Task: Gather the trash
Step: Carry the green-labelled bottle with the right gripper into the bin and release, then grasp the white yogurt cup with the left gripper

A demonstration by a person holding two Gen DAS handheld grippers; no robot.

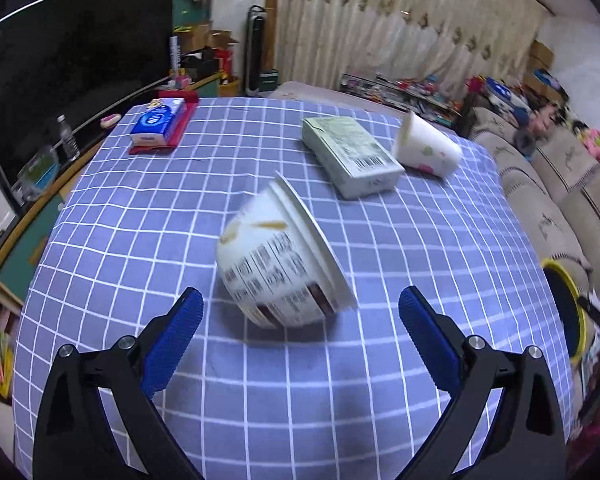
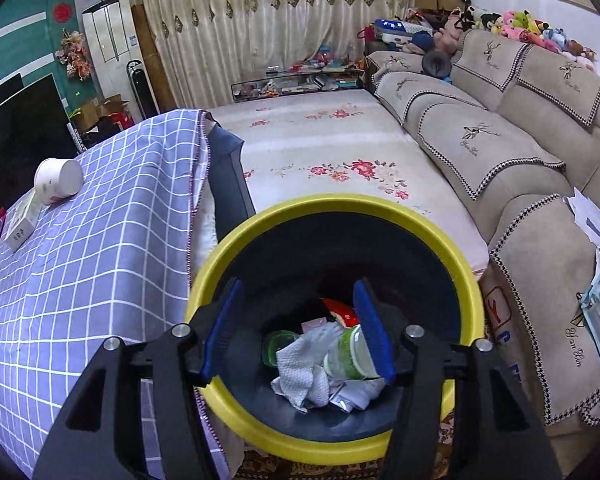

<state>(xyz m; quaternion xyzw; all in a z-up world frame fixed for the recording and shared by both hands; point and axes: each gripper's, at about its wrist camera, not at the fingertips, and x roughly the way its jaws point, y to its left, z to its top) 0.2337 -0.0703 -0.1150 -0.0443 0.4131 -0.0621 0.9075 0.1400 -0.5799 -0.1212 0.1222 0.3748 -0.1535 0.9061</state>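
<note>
Jaws of the left gripper (image 1: 300,308) stand wide apart with nothing between the blue ribbed pads, just short of a white printed paper bowl (image 1: 282,258) that lies tipped on its side on the blue-and-white checked tablecloth (image 1: 140,216); beyond it lie a pale green carton (image 1: 350,156) and a white paper cup (image 1: 426,146) on its side. The right gripper (image 2: 300,328) hangs over the yellow-rimmed dark round bin (image 2: 332,204) beside the table, its jaws parted and gripping nothing. Crumpled white tissue (image 2: 300,372), a green-and-clear plastic cup (image 2: 346,354) and a red wrapper (image 2: 338,308) lie in the bin's bottom.
</note>
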